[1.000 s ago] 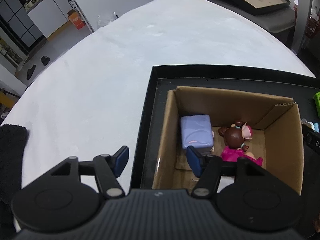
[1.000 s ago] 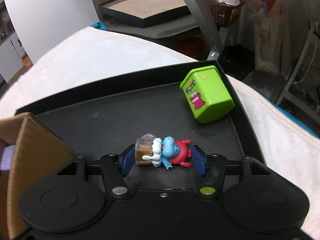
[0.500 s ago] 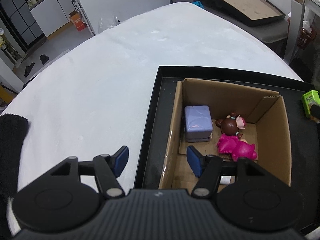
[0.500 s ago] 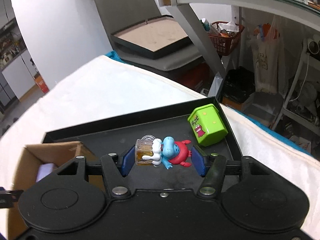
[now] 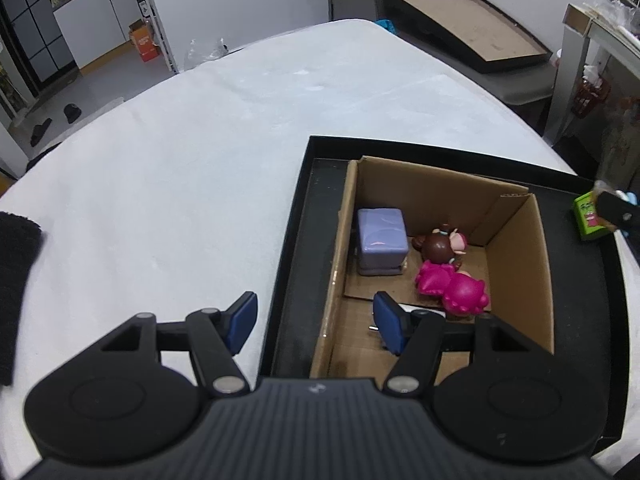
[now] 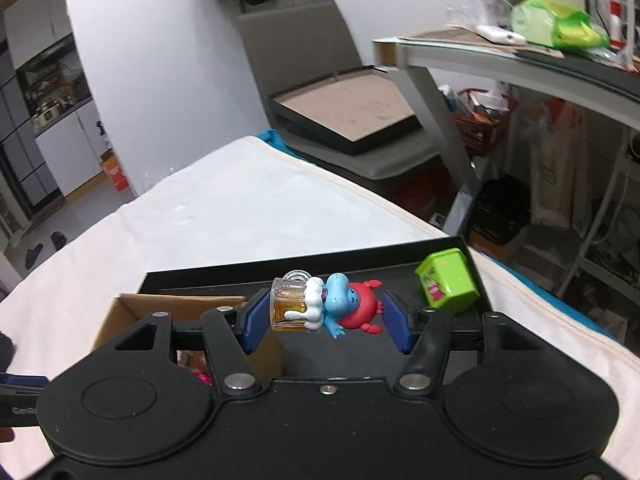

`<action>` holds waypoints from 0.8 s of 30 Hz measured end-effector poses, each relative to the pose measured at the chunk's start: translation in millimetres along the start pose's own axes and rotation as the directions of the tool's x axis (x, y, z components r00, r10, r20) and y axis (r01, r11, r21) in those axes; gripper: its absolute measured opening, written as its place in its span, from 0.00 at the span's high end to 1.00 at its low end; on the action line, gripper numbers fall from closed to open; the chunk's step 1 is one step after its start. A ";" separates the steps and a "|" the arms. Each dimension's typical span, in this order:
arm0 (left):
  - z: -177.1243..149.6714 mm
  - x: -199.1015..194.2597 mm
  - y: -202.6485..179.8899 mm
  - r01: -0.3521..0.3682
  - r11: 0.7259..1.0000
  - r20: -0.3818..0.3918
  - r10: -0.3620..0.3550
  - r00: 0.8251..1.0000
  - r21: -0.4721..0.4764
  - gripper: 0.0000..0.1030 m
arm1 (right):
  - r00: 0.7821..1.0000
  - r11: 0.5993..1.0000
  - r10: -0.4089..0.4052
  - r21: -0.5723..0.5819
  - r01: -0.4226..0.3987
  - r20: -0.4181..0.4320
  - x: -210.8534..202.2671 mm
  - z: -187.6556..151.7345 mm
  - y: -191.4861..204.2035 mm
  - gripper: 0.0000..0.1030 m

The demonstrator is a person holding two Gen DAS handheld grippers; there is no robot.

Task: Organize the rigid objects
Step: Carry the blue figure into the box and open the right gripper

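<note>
Left wrist view: looked steeply down from close above into the cardboard box.
Right wrist view: sat higher, faced outward over the black tray.
Shared: box, tray, green cube.

The right tongs have lifted the mug figurine (gripped throughout) clear of the tray.

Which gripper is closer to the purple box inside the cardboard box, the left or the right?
Left. The left gripper hovers open at the cardboard box, one jaw just above its inside near the purple box. The right gripper is raised over the black tray, holding the blue figure.
</note>
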State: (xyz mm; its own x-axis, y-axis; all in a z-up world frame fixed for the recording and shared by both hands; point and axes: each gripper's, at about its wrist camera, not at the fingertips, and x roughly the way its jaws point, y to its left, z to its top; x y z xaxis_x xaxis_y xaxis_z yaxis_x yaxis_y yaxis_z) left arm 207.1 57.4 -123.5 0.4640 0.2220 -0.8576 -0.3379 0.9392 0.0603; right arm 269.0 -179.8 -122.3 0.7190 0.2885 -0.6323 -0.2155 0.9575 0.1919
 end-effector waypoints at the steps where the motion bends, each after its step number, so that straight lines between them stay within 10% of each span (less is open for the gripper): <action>1: -0.5 1.7 -0.2 0.007 1.000 -0.003 -0.007 1.000 0.001 0.40 | 1.000 1.000 0.009 -0.012 -0.009 0.003 -0.4 -0.8 3.8 0.44; 24: -10.0 36.2 13.7 0.128 0.991 -0.037 -0.129 0.991 -0.035 0.90 | 0.982 0.980 0.147 -0.119 -0.161 -0.117 23.4 -13.5 71.9 0.43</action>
State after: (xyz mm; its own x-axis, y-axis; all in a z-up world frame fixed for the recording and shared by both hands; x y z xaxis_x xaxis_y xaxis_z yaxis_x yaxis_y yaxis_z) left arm 211.1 75.6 -158.8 0.4732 0.0894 -0.8764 -0.3046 0.9501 -0.0676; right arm 261.4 -104.2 -133.4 0.5975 0.4242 -0.6804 -0.4051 0.8920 0.2004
